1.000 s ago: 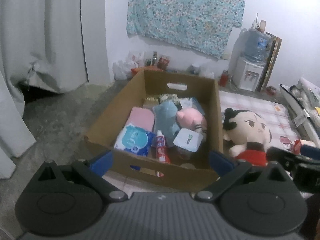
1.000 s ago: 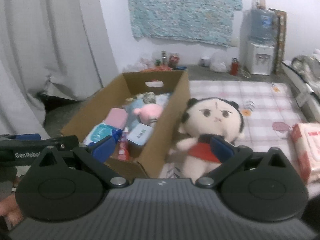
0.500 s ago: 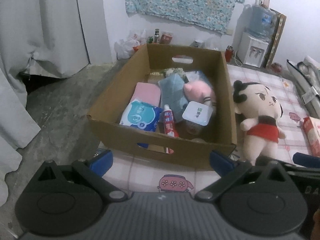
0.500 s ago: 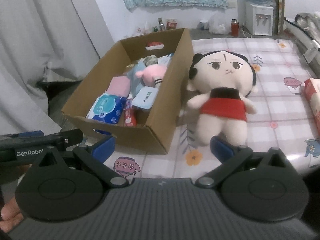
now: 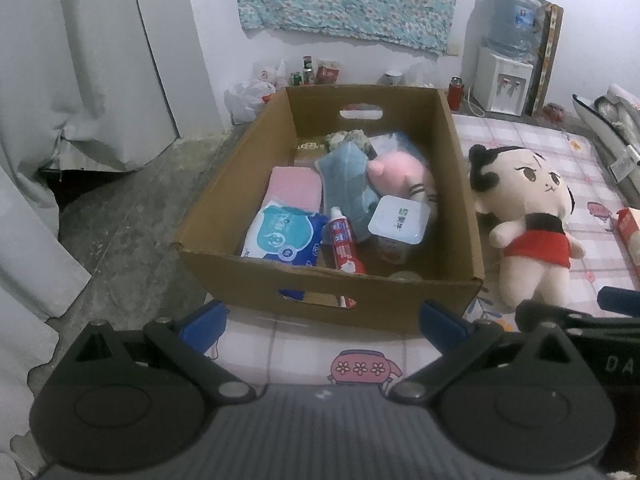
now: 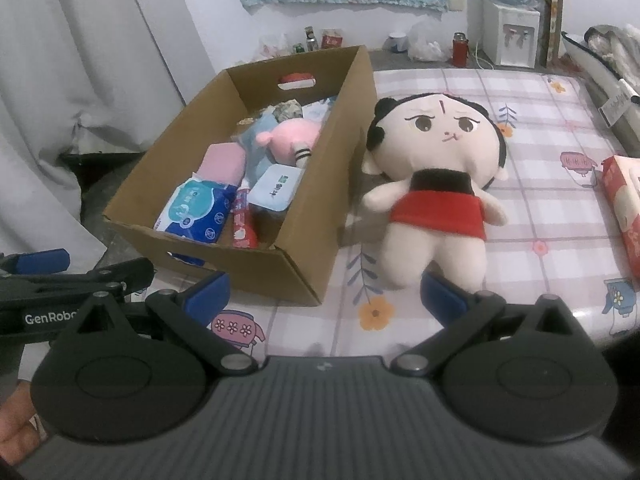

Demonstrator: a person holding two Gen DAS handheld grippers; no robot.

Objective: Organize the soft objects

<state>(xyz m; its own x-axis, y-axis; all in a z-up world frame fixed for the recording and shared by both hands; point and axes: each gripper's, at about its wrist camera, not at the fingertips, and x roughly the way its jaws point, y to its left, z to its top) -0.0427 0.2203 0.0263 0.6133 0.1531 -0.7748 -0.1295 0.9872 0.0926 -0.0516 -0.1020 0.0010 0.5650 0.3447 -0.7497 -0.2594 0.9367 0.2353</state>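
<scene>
My right claw (image 6: 324,294) has bare mat (image 6: 560,264) ahead up to the doll (image 6: 434,184). The box (image 6: 320,208) wall hems the doll's left; a red pack (image 6: 624,208) blocks the far right. My left claw (image 5: 322,322) faces the box's near wall, seemingly close.

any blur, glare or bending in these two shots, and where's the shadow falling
Left wrist view: sharp, fisheye bows the white curtain and darkens the corners; brown cardboard box shades its own inside. Right wrist view: slightly soft, big-headed plush doll in a red skirt casts a shadow toward the box; no strong glare in either.
</scene>
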